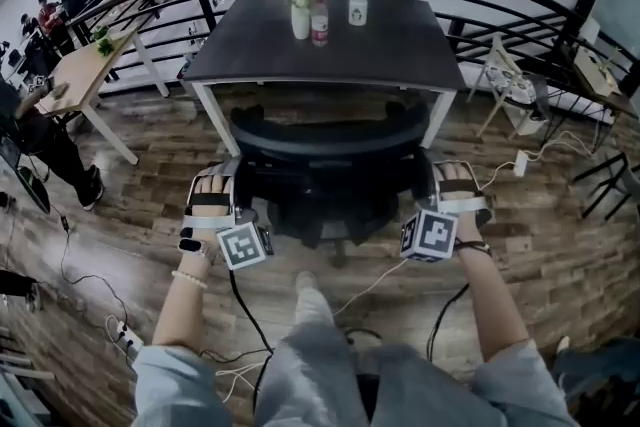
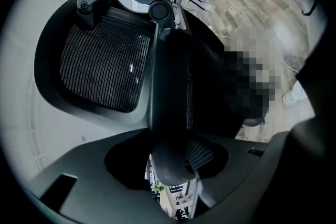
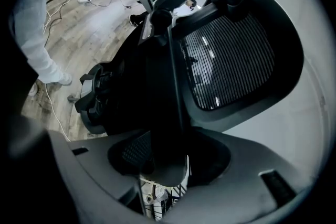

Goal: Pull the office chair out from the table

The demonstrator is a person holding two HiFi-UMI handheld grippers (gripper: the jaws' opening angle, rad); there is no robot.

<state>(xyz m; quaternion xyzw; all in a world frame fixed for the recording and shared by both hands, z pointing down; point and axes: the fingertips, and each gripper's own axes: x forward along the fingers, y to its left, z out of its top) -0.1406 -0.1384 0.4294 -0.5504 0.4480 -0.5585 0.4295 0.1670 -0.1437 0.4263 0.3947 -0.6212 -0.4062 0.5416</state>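
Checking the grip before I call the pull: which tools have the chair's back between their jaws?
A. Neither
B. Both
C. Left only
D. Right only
B: the left tool and the right tool each clamp a side edge of the chair back, one on either side, as each gripper view shows.

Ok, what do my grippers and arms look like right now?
The left gripper and the right gripper both have broad grey plastic jaws. Each carries a white cube printed with black square markers, is strapped on with black-and-white bands, and trails a black cable. Pale grey sleeves are pushed up to the elbows; a pale bead bracelet sits on the left wrist.
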